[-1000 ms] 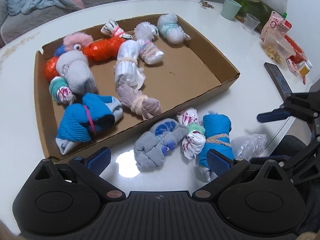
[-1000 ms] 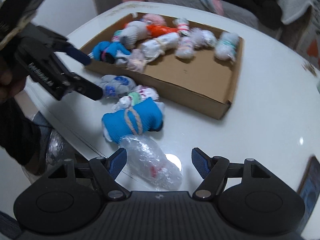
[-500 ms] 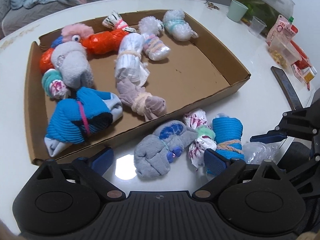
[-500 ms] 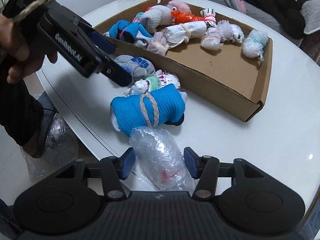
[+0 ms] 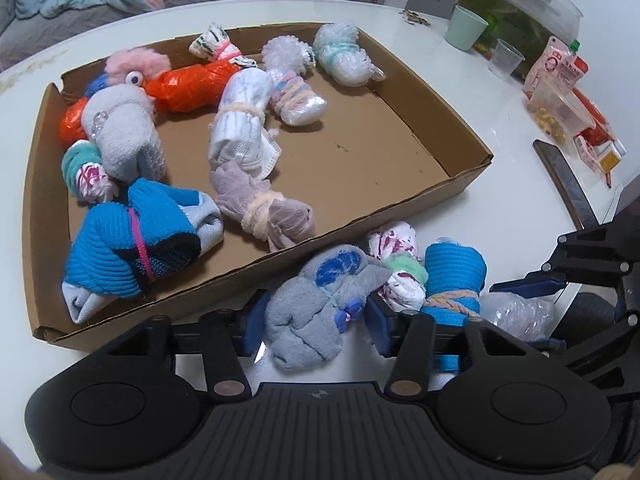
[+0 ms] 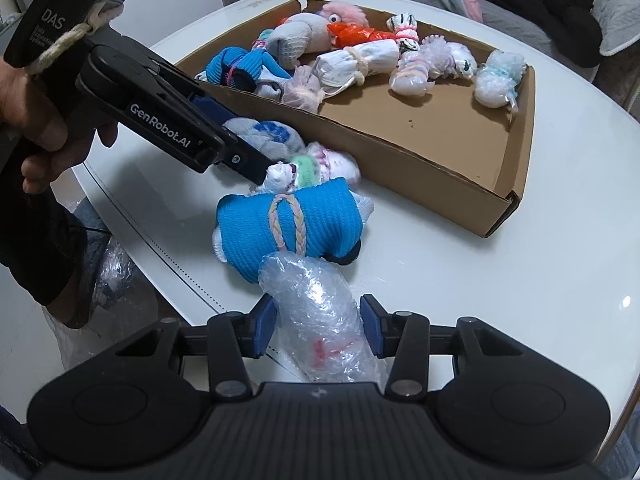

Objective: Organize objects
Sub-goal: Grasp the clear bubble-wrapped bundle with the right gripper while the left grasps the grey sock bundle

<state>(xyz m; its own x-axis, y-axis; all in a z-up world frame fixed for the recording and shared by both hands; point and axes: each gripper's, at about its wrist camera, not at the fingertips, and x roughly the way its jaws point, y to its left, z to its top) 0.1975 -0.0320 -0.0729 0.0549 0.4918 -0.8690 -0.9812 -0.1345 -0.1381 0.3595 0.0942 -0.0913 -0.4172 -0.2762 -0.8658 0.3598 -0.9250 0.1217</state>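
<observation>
My left tongs (image 5: 314, 316) have just been closing, and their blue pads now press on either side of the grey sock bundle (image 5: 320, 300), which lies on the white surface (image 5: 500, 200) just outside the near wall of the cardboard tray (image 5: 400, 168). The grey bundle carries a blue patch on top and touches the white-and-magenta bundle with a green band (image 5: 400, 268) beside it. Next along sits the blue bundle tied with a braided cord (image 5: 454, 276), close against that one.

My right tongs (image 6: 316, 324) have also just been closing; their pads pinch the clear bubble-wrap bundle (image 6: 316, 304), which rests on the surface near its edge and touches the blue bundle at its far end. From that side I see my left hand (image 6: 36, 120) gripping the black handle of the left tongs, which point down at the grey bundle.

Inside the tray lie the bundles already gathered: a blue-and-black sock (image 5: 136, 248), a mauve one tied with a pale band (image 5: 260, 208), a white one (image 5: 240, 124), a grey one (image 5: 124, 132), an orange plastic one (image 5: 188, 84), a pink fluffy one (image 5: 136, 64) and several wrapped in bubble film (image 5: 344, 56) along the far wall. The right half of the tray floor is bare cardboard.

Farther across the surface stand a green cup (image 5: 466, 26) and a clear cup (image 5: 504, 58).
</observation>
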